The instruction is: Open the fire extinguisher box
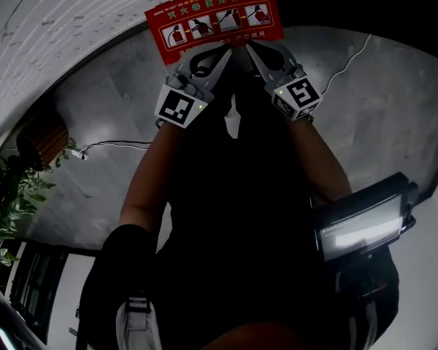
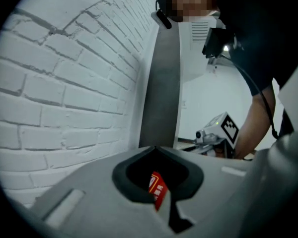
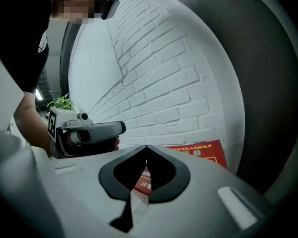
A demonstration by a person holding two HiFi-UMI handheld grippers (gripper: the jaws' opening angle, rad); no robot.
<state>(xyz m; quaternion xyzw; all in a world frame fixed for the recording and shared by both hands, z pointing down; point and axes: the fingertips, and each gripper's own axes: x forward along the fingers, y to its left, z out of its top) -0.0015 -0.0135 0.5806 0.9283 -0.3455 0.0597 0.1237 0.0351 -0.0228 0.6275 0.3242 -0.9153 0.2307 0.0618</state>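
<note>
Red fire extinguisher box (image 1: pixel 214 22) lies beyond left gripper (image 1: pixel 224 50) and right gripper (image 1: pixel 252 47).

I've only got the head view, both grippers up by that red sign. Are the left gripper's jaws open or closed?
Observer: Closed. In the left gripper view the tips of the left gripper meet with nothing between them. A sliver of the red sign shows through the hollow below the tips.
Operator: And the right one?
Observer: Also closed. In its own view the tips of the right gripper meet and hold nothing.
Operator: What's around the sign?
Observer: The right gripper view shows a white brick wall rising just above it.
</note>
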